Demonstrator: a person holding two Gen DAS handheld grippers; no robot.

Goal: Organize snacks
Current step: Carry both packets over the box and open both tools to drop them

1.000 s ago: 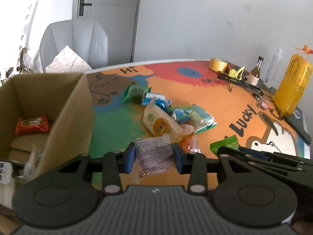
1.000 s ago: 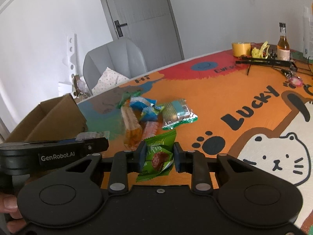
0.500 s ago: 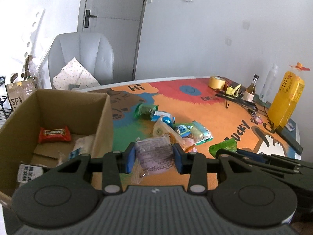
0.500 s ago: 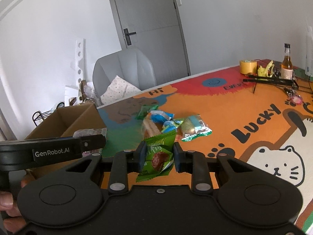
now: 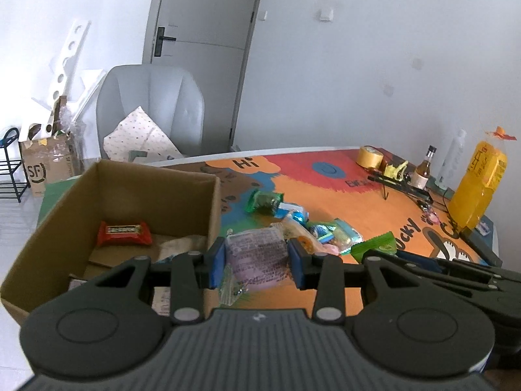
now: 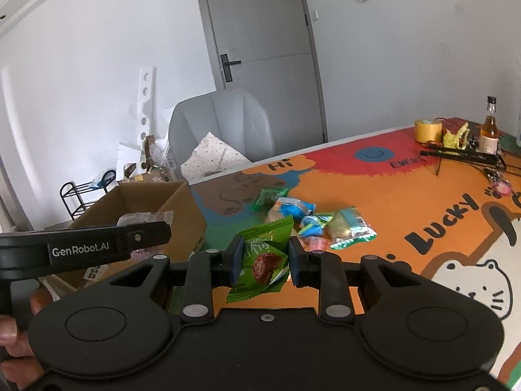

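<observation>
Both tongs grip snacks: left tongs (image 5: pixel 256 257) squeeze a purple packet (image 5: pixel 257 254), right tongs (image 6: pixel 263 260) a green packet (image 6: pixel 263 260), beside the box (image 5: pixel 130 195)

"GenRobot.AI" on left gripper (image 6: pixel 110 247), "Hi" and "LUCKY" on table mat (image 6: pixel 390 195), "SF" on cardboard bag (image 5: pixel 42 171)

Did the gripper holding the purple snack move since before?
Yes. The left gripper, shut on the purple wrapped snack, rose: the brown cardboard box now sits lower, showing more inside.
</observation>
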